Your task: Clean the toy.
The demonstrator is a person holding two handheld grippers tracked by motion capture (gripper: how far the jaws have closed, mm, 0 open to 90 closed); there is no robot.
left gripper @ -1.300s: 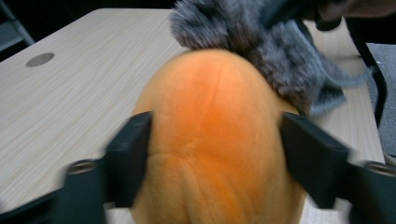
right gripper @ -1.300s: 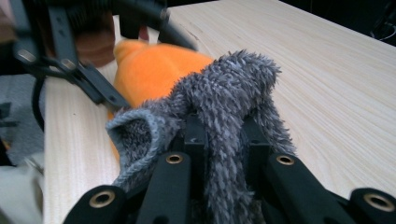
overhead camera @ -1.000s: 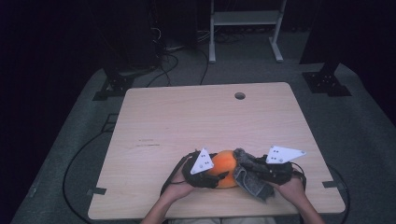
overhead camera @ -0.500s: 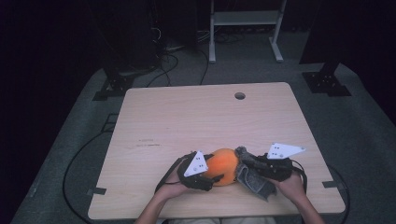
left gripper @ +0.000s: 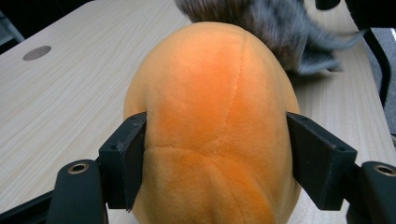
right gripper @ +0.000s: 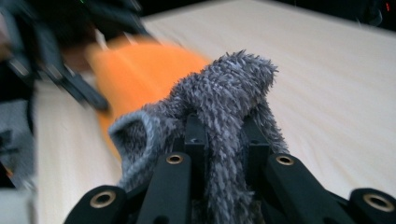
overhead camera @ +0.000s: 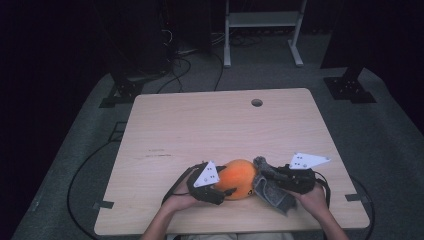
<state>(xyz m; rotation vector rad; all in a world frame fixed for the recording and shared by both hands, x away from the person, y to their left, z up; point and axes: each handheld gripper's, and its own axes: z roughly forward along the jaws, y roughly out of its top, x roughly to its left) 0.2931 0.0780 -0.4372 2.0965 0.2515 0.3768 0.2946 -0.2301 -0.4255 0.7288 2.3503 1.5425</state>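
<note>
Left gripper (left gripper: 215,154) first: its jaws stand partly apart, one on each flank of the orange plush ball (left gripper: 212,126), and they have just been opening; the pads sit right at the plush sides, though whether they press in I cannot tell. In the high view that gripper (overhead camera: 216,186) lies low at the ball's (overhead camera: 239,177) eight o'clock, the hand (overhead camera: 177,202) behind it at the table's (overhead camera: 200,125) near edge, forearm coming up from six o'clock.

Right gripper (right gripper: 224,140): jaws pinched together on the grey fuzzy cloth (right gripper: 224,93), which bunches up over the tips. From above, the cloth (overhead camera: 272,187) hangs at the ball's three o'clock, touching it, with the right gripper (overhead camera: 280,181) and hand (overhead camera: 312,197) just beyond.

Against a second ago, the left gripper has slid from the ball's top down to its near-left side, and more of the ball shows.
</note>
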